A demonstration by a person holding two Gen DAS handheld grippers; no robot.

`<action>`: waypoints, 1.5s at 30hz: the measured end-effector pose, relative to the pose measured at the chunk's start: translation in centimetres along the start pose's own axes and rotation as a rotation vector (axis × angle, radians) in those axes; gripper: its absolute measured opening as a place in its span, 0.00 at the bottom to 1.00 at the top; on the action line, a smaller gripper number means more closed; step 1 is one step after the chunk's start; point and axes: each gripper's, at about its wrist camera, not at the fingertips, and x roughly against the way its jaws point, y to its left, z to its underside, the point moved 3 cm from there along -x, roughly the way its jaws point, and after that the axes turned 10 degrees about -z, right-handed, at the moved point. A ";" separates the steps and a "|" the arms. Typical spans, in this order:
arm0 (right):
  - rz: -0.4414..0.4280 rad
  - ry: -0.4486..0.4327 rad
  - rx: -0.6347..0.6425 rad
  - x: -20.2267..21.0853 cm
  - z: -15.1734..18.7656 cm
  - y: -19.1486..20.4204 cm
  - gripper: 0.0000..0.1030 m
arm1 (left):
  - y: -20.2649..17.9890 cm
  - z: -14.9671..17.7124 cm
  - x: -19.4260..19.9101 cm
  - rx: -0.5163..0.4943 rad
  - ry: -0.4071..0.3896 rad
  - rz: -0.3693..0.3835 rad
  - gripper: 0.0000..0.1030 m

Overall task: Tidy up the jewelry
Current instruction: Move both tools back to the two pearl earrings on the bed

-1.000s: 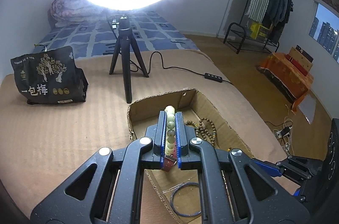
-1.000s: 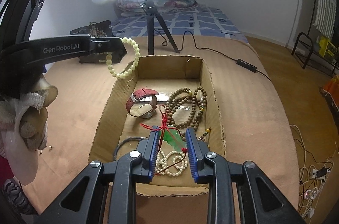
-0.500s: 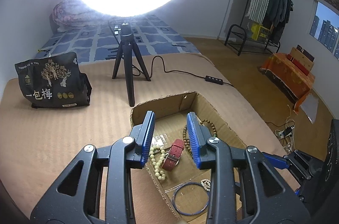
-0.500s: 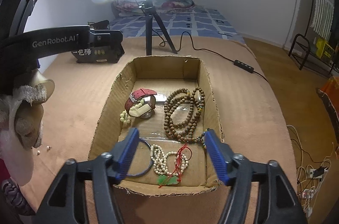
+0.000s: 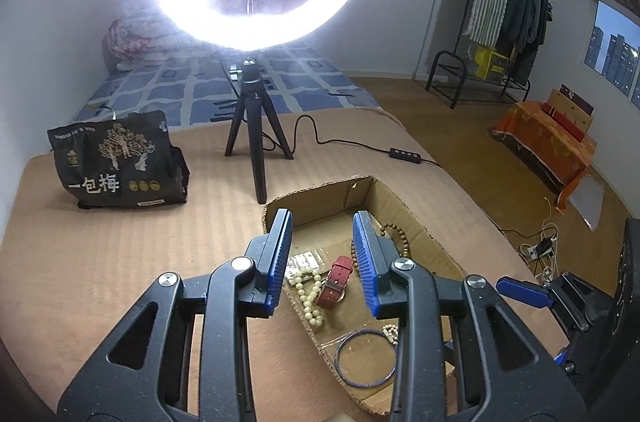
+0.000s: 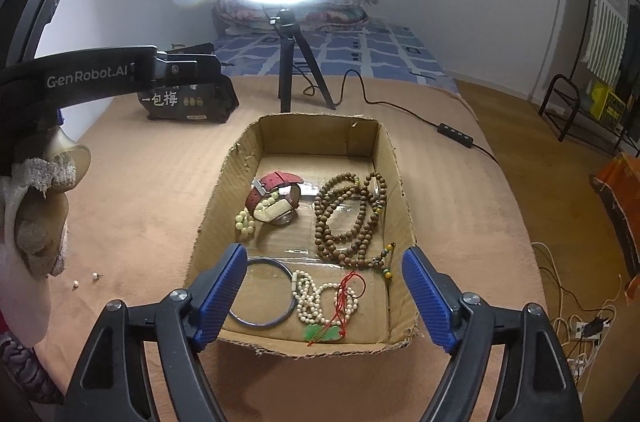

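Now both grippers hover over a shallow cardboard box (image 6: 394, 182) sitting on a tan bedcover (image 6: 140, 190), each with its jaws spread wide and holding nothing. Inside the box, seen from the right gripper (image 6: 324, 296), a red-strapped watch (image 6: 274, 196) lies at ten o'clock with a pale green bead bracelet (image 6: 250, 220) touching it, and a long brown bead strand (image 6: 350, 218) coils at two o'clock. Nearer, a blue bangle (image 6: 260, 292) sits at seven o'clock beside a white bead necklace with red cord and green pendant (image 6: 326, 302). The left gripper (image 5: 322, 262) hangs above the watch end. Most pieces appear already gathered in the box; two tiny loose beads (image 6: 85, 280) (possibly earrings) remain on the cover at far left.
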 end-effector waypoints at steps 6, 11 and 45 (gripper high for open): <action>0.009 -0.019 0.017 1.3 -0.3 1.3 0.80 | 1.4 0.0 2.1 0.013 -0.015 -0.019 0.30; 0.019 -0.049 0.037 2.9 -0.6 2.8 0.82 | 3.0 0.3 4.1 0.030 -0.027 -0.031 0.30; -0.285 0.010 0.142 0.5 2.5 14.8 0.80 | 18.8 12.2 10.1 0.100 0.124 -0.125 0.30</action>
